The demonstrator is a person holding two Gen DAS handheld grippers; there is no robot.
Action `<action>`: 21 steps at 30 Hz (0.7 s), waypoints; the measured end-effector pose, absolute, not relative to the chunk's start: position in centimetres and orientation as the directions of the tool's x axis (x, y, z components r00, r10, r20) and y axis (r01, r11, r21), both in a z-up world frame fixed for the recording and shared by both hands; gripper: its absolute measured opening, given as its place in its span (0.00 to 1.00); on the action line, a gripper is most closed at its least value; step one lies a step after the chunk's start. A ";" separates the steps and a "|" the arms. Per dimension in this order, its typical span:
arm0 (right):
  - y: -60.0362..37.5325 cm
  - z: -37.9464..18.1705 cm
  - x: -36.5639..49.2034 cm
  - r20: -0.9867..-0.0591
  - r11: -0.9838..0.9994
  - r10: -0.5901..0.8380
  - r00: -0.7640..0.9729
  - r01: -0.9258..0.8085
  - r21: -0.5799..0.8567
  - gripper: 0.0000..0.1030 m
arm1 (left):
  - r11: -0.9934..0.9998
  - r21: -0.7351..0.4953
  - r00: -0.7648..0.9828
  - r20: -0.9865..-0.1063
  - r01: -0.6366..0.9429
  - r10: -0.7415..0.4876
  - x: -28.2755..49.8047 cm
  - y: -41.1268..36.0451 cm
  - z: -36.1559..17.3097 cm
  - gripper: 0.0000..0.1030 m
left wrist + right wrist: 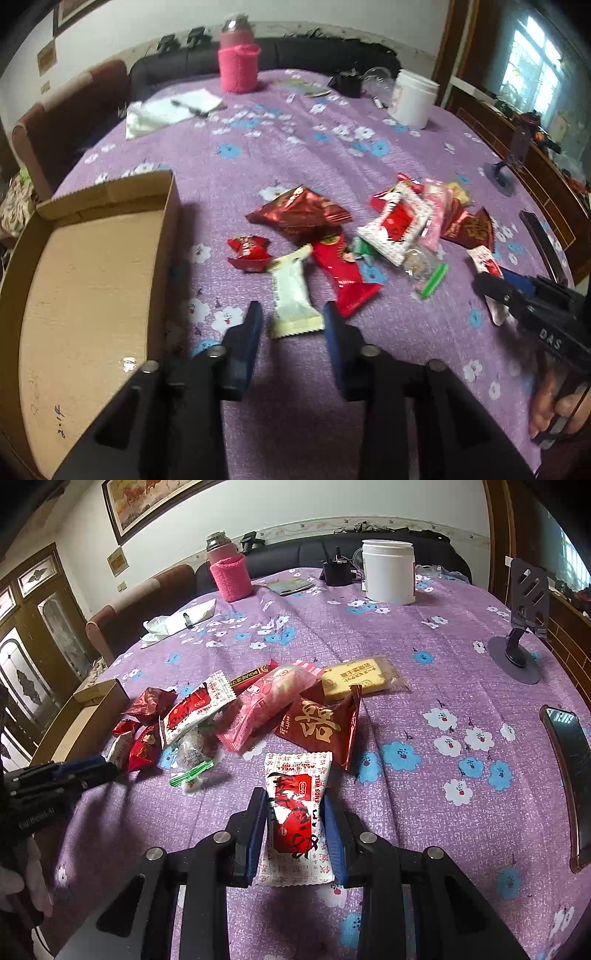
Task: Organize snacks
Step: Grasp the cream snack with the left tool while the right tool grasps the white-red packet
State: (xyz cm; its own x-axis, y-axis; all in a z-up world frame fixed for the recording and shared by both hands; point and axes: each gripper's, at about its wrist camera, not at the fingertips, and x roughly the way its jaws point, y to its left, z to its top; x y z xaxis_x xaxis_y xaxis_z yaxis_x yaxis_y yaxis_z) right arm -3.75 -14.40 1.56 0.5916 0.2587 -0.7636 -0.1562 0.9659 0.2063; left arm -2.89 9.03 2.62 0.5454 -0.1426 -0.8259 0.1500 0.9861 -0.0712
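Observation:
A pile of snack packets lies on the purple flowered tablecloth. My left gripper [293, 314] is open, its fingers on either side of the near end of a cream-white packet [291, 295]. Beside that lie a small red candy [248, 253], a long red packet [343, 273] and a dark red bag [299, 214]. An open cardboard box [85, 280] sits to the left, with nothing in it. My right gripper [295, 823] is shut on a red-and-white packet [295, 823], held above the cloth. Past it lie a dark red bag with a gold character [317, 727], a pink packet [269, 705] and a yellow biscuit packet [362, 679].
A pink-sleeved flask [238, 59] and a white tub [412, 98] stand at the far side. Papers with a pen [173, 110] lie far left. A phone stand [517, 642] and a phone [569, 775] are on the right. A dark sofa runs behind the table.

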 end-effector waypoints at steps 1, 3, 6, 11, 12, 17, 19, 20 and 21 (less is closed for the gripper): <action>-14.4 1.6 -3.8 -0.764 0.966 0.257 0.592 -0.156 0.205 0.31 | 0.987 -0.072 0.541 -0.829 0.146 -0.141 -2.6 9.0 2.5 0.42; -14.4 1.6 -3.8 -0.764 0.966 0.258 0.591 -0.154 0.207 0.31 | 0.987 -0.061 0.545 -0.828 0.146 -0.131 -2.3 8.7 2.4 0.43; -14.6 1.6 -3.8 -0.764 0.965 0.263 0.590 -0.152 0.215 0.31 | 0.985 -0.073 0.547 -0.824 0.157 -0.148 -1.7 8.0 2.4 0.54; -14.7 1.6 -3.7 -0.763 0.963 0.269 0.588 -0.151 0.223 0.31 | 0.984 -0.065 0.531 -0.835 0.165 -0.144 -0.7 6.9 1.7 0.20; -14.8 1.6 -3.7 -0.761 0.962 0.274 0.588 -0.150 0.230 0.31 | 0.985 -0.062 0.534 -0.834 0.159 -0.139 -0.8 6.9 1.7 0.20; -14.8 1.9 -4.0 -0.748 0.959 0.281 0.601 -0.156 0.235 0.29 | 0.979 -0.151 0.550 -0.810 0.139 -0.203 -2.8 8.7 3.0 0.19; -14.9 2.2 -4.4 -0.733 0.955 0.294 0.614 -0.162 0.247 0.28 | 0.968 -0.213 0.562 -0.789 0.130 -0.249 -4.1 10.2 4.3 0.19; -14.9 2.4 -4.7 -0.726 0.952 0.303 0.618 -0.164 0.258 0.28 | 0.961 -0.245 0.572 -0.774 0.124 -0.272 -4.9 11.2 5.1 0.19; -15.0 2.9 -5.0 -0.715 0.947 0.318 0.623 -0.169 0.274 0.28 | 0.957 -0.266 0.587 -0.759 0.117 -0.282 -5.7 12.4 6.0 0.19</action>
State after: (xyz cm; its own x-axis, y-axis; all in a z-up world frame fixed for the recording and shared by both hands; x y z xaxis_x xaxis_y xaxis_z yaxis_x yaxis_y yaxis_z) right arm -5.04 -14.97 2.87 0.6231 0.3180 -0.7145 -0.1691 0.9468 0.2740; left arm -5.71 12.37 5.99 0.5872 -0.2823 -0.7586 0.1170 0.9570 -0.2656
